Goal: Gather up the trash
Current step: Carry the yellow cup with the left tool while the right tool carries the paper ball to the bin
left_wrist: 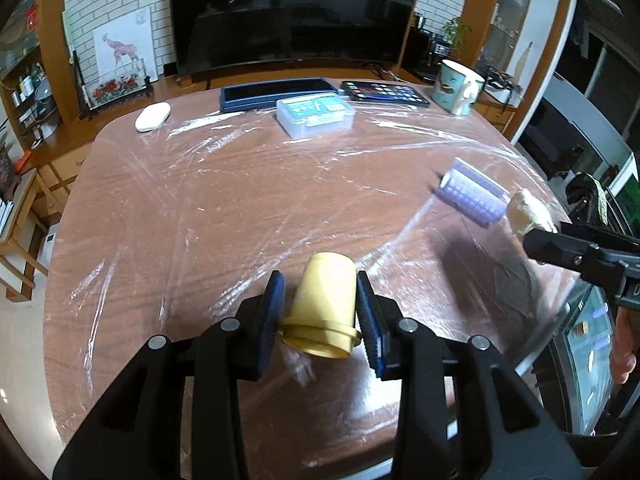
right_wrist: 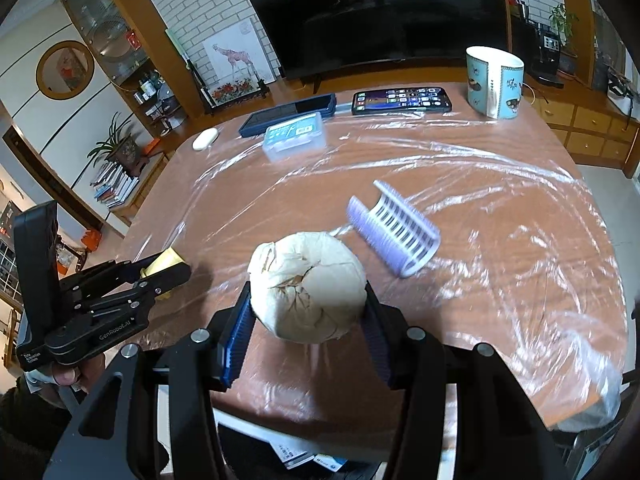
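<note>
My left gripper [left_wrist: 320, 312] is shut on a small yellow plastic cup [left_wrist: 326, 304], held on its side with the rim toward the camera, just above the plastic-covered table [left_wrist: 224, 200]. My right gripper [right_wrist: 306, 320] is shut on a crumpled ball of beige paper [right_wrist: 308, 286]. The same paper ball [left_wrist: 528, 212] shows at the right of the left wrist view, at the tip of the right gripper. The left gripper [right_wrist: 160, 272] with the yellow cup [right_wrist: 164, 262] shows at the left of the right wrist view. A purple ridged plastic piece [right_wrist: 394, 228] lies on the table past the paper ball.
Along the table's far side lie a white oval case [left_wrist: 153, 117], a dark tablet [left_wrist: 276, 94], a clear plastic box [left_wrist: 316, 114], a lit phone [left_wrist: 384, 92] and a patterned mug [left_wrist: 460, 86]. A television [left_wrist: 296, 12] stands behind. A hand [right_wrist: 68, 376] holds the left gripper.
</note>
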